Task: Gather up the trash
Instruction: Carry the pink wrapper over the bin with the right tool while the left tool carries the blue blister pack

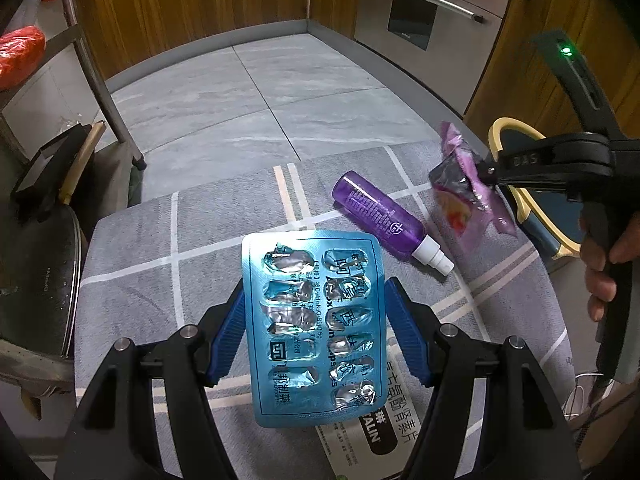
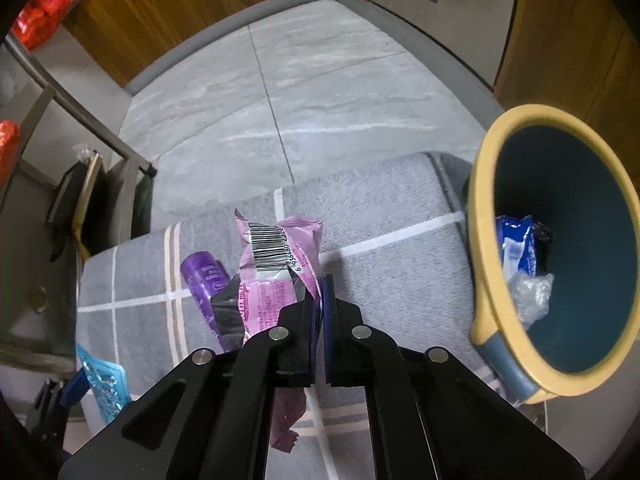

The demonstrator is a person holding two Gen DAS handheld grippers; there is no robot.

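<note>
Between right tool [image 2: 319,304] pads, pink wrapper [image 2: 276,264], near bin [image 2: 486,216].

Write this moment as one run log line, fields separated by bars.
right gripper shut on pink wrapper | left gripper around blue blister pack | bin right

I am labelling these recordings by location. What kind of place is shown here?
Probably a home kitchen or a utility corner: a stainless appliance door with a bar handle, wooden cabinets and a grey tiled floor. A yellow-rimmed waste bin stands beside a padded grey checked surface.
</note>
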